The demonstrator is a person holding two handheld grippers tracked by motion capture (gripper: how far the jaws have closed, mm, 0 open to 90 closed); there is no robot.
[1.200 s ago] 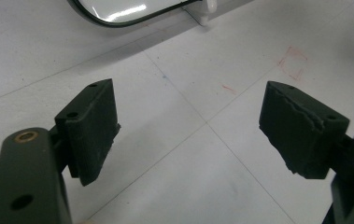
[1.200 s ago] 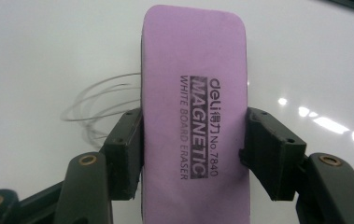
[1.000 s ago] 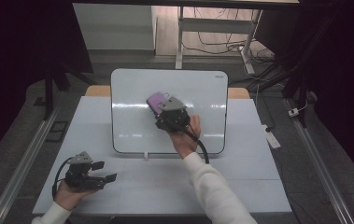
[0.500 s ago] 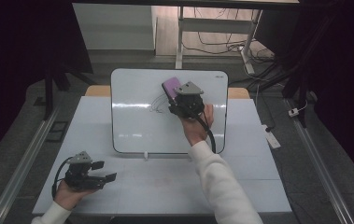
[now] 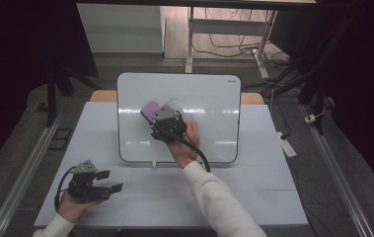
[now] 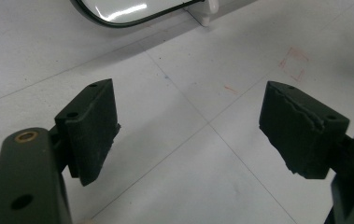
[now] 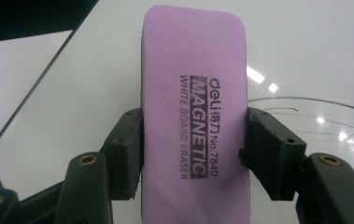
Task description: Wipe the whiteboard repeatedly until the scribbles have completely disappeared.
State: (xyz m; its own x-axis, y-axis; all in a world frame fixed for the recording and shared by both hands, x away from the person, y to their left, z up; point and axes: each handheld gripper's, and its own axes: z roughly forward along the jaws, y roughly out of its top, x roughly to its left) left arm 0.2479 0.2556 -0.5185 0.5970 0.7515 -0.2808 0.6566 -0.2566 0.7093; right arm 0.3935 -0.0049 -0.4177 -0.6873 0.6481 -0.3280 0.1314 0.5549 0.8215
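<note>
**Wiping the whiteboard, mid-swipe**

Big white table (image 5: 273,192), with a whiteboard (image 5: 214,143) propped near its far edge. Compared with half a second back: eraser swung from the board's upper middle over toward its left half, so the wiping looks well underway, though a thin curved pen line is left near the top. Right gripper (image 5: 161,118) clamped on the purple eraser (image 7: 195,116), both pads squeezing its sides. Left gripper (image 6: 188,135) parked by the table's near-left corner, jaws spread wide, holding nothing.
</note>
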